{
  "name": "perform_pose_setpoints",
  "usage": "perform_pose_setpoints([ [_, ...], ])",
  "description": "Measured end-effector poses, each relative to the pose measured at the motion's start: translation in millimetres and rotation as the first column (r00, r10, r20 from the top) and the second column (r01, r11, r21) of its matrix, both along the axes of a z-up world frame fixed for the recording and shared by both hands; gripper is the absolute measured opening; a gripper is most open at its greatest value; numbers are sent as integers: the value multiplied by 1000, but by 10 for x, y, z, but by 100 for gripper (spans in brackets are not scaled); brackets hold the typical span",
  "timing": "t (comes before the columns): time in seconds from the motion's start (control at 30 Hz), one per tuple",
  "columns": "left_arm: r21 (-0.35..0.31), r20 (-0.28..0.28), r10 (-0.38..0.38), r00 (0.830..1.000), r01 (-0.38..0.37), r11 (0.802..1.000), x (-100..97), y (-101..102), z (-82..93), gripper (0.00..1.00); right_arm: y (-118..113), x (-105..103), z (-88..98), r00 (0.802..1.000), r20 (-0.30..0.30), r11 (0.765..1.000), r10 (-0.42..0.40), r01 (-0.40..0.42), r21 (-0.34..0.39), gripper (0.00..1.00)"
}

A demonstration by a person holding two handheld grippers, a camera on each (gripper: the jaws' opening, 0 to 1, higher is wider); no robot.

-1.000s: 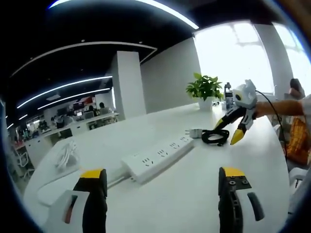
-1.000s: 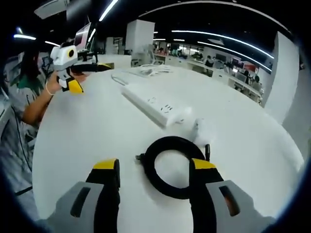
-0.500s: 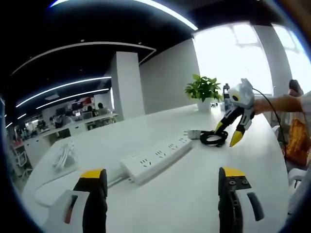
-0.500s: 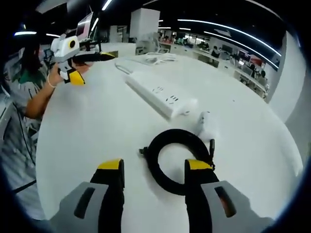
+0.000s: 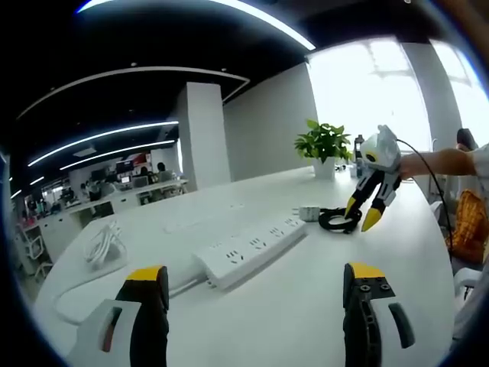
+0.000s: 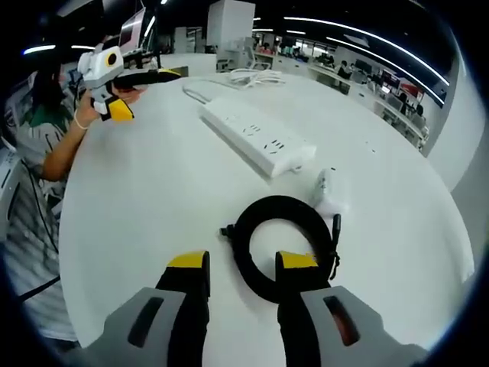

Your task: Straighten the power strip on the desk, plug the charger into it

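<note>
- Right claw [image 6: 241,264] hung low over the white desk [image 6: 145,191], its yellow-tipped jaws apart with a narrow gap, the near arc of the coiled black cable [image 6: 283,245] lying between and just beyond them; nothing was clamped.
- Step in hand, by my reading: reaching for the charger; neither straightening nor plugging looked done.
- The charger [image 6: 328,191], a small white block, lay just past the coil on its far right side, touching or nearly touching it; which way its prongs faced was too small to tell.
- The power strip [image 6: 256,138] lay beyond, near the charger's end, apart from the claw. Its long axis ran slantwise, near end toward the charger, far end toward its white cord [image 6: 195,95].
- Left claw [image 5: 256,283] stood wide apart and empty over bare desk, the strip ahead of it, sockets up.
- Next move, I judged, called for settling the jaws on the charger body rather than the cable, and for the left claw to square the strip.
- Far off: a potted plant [image 5: 325,141].
</note>
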State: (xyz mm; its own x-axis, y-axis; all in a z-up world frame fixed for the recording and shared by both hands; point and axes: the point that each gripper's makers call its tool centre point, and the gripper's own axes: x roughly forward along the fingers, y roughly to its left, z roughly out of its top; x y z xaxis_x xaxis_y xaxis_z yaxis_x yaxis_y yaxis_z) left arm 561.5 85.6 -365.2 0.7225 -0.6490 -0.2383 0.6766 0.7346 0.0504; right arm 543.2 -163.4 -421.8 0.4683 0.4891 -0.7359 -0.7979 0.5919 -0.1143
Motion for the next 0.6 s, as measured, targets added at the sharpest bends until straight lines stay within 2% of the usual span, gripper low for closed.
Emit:
perform_pose_setpoints([
  [0.2, 9, 7, 1, 1000, -1, 1000, 3, -11, 10, 97, 3, -10, -6, 1000, -2, 1000, -2, 2, -8, 27],
  [0.6, 9, 13, 4, 1000, -4, 1000, -1, -26, 27, 97, -29, -27, -49, 1000, -20, 997, 14, -16, -72, 22],
])
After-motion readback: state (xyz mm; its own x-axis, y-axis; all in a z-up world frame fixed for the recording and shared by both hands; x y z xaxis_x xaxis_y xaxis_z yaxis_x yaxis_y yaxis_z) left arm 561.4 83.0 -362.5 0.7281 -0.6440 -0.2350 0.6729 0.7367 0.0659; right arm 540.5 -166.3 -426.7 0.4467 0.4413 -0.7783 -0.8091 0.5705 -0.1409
